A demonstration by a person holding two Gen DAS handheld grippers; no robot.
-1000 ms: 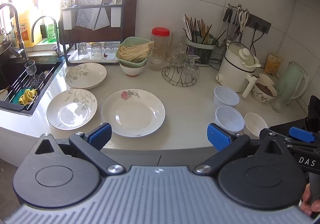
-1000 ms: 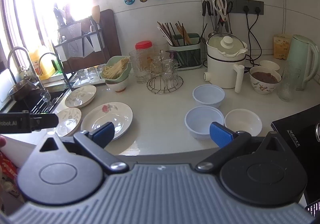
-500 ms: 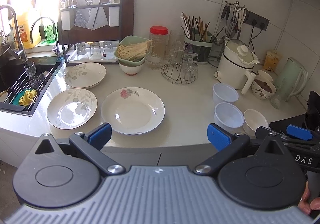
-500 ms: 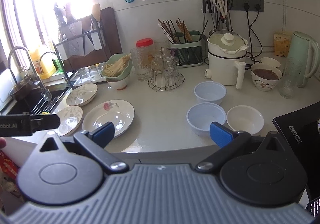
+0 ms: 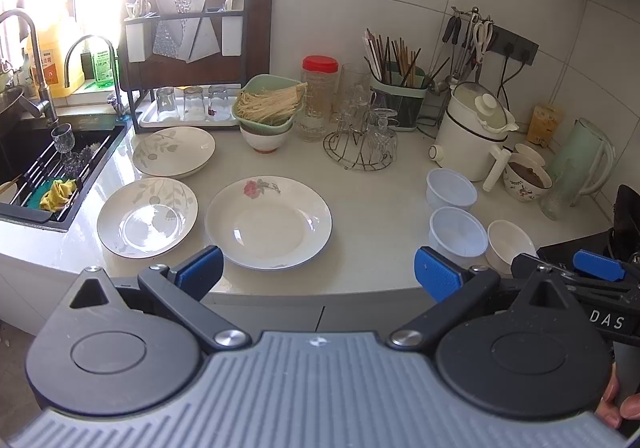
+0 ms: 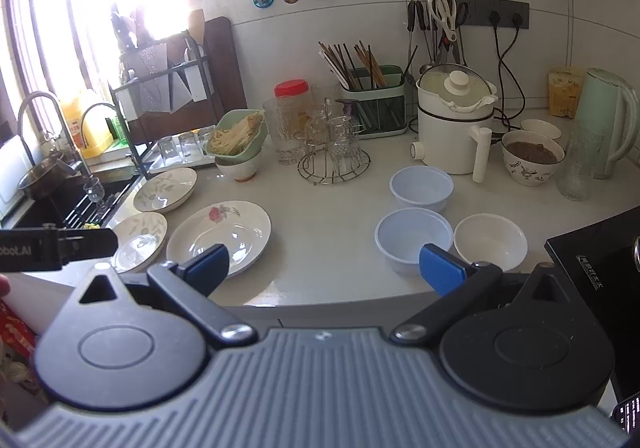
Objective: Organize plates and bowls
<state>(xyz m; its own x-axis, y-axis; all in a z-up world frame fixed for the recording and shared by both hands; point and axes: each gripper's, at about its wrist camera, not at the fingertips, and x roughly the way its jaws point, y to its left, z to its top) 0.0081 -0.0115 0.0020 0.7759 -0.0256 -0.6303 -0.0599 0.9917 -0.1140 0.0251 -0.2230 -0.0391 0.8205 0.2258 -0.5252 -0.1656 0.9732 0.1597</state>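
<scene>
Both spread and empty, the left gripper (image 5: 316, 274) faces the rose-printed plate (image 5: 268, 222) at the counter's (image 5: 372, 192) front edge; the right gripper (image 6: 324, 266) sits nearer the plastic bowls (image 6: 414, 234) toward its right end.

I noted a glossy glazed rose plate (image 5: 268, 226) on the smooth, pale worktop (image 5: 372, 208). Two bowls (image 6: 414, 238) looked like translucent matt plastic. The glass rack (image 5: 360, 156) was bare wire metal.

White counter (image 5: 372, 204): 3 plates (image 5: 268, 222) left, 3 bowls (image 5: 458, 234) right, glass rack (image 5: 360, 152) & cooker (image 5: 468, 136) behind.
</scene>
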